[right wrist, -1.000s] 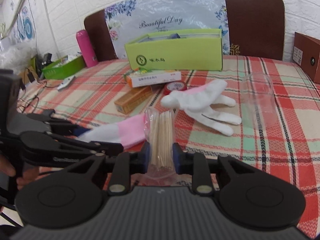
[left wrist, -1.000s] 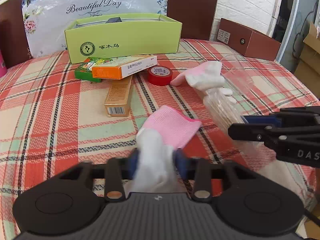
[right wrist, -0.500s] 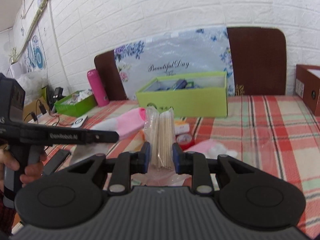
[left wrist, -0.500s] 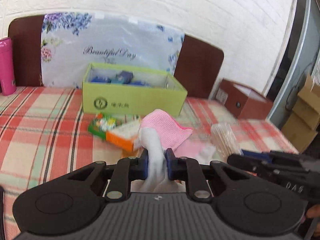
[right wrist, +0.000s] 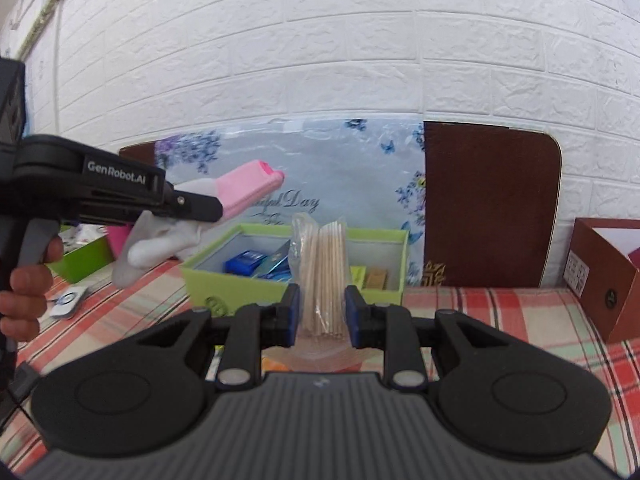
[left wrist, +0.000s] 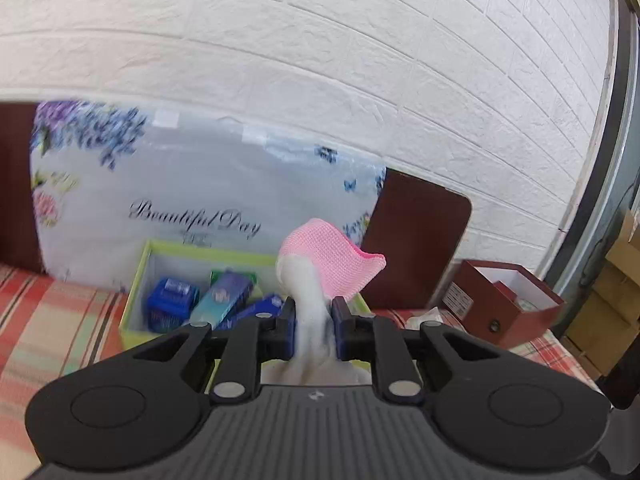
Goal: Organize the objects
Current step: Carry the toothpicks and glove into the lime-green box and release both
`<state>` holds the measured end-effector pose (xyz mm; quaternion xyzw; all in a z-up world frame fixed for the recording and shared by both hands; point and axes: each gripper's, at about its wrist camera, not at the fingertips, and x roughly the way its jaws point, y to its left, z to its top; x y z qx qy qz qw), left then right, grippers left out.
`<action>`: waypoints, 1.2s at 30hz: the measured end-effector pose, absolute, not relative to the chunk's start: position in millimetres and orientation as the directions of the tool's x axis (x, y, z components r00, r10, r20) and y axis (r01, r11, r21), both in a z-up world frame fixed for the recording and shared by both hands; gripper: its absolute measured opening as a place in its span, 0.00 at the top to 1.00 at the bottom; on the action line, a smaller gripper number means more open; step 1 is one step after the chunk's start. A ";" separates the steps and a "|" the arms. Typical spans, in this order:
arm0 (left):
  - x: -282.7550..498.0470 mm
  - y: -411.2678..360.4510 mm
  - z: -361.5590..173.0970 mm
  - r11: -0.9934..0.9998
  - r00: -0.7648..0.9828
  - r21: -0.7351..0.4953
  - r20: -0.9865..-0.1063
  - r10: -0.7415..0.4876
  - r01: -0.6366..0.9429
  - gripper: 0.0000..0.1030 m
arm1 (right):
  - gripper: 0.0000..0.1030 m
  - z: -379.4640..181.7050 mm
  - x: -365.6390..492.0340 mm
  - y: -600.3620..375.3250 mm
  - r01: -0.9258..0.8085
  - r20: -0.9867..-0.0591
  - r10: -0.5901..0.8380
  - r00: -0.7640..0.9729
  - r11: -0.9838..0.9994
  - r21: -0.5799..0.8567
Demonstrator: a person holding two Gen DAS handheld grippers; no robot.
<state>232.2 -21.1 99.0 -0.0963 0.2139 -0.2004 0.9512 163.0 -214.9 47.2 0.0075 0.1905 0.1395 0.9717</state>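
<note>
Two loads are in the air, one per hand. Your left gripper [left wrist: 314,334] is clamped on one white glove with a pink cuff [left wrist: 330,266]; the cuff stands up past the fingertips, and the right wrist view shows the glove's fingers [right wrist: 156,250] hanging below the tool. Your right gripper [right wrist: 322,316] is closed on one clear bag of wooden sticks [right wrist: 322,276], the sticks upright, their long axis along the fingers.

The relation that matters: the green box [right wrist: 236,284] lies ahead of and below both loads, open top up, on the plaid tablecloth [right wrist: 500,312]. From the right wrist view the stick bag sits straight in front of the box opening, while the glove is off to the left of it and higher. I judge the right hand the nearer for a drop, though neither load is clearly over the opening yet.

Count inside the box: at least three blue or teal packets [left wrist: 172,300] on the left, and two small tan or yellow packs [right wrist: 376,278] on the right; other contents are hidden. One brown box [left wrist: 508,304] stands apart to the right.
</note>
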 end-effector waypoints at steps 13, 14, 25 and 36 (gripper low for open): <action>353.5 -52.4 60.5 0.898 0.773 -0.296 -0.464 -0.433 0.325 0.83 | 0.75 5.8 291.8 -212.4 -0.217 -0.386 0.187 0.903 0.975 -0.036; 355.5 -52.8 57.5 0.901 0.779 -0.292 -0.459 -0.427 0.322 0.79 | 0.73 2.5 296.8 -212.2 -0.221 -0.388 0.189 0.902 0.975 -0.038; 327.2 -33.4 53.7 0.953 0.860 -0.232 -0.428 -0.279 0.194 0.09 | 0.00 -8.2 277.9 -203.2 -0.242 -0.363 0.193 0.912 0.966 -0.095; 229.0 -29.9 91.3 0.966 0.874 -0.236 -0.443 -0.200 0.102 0.09 | 0.00 37.1 186.2 -211.7 -0.221 -0.294 0.197 0.935 0.974 -0.050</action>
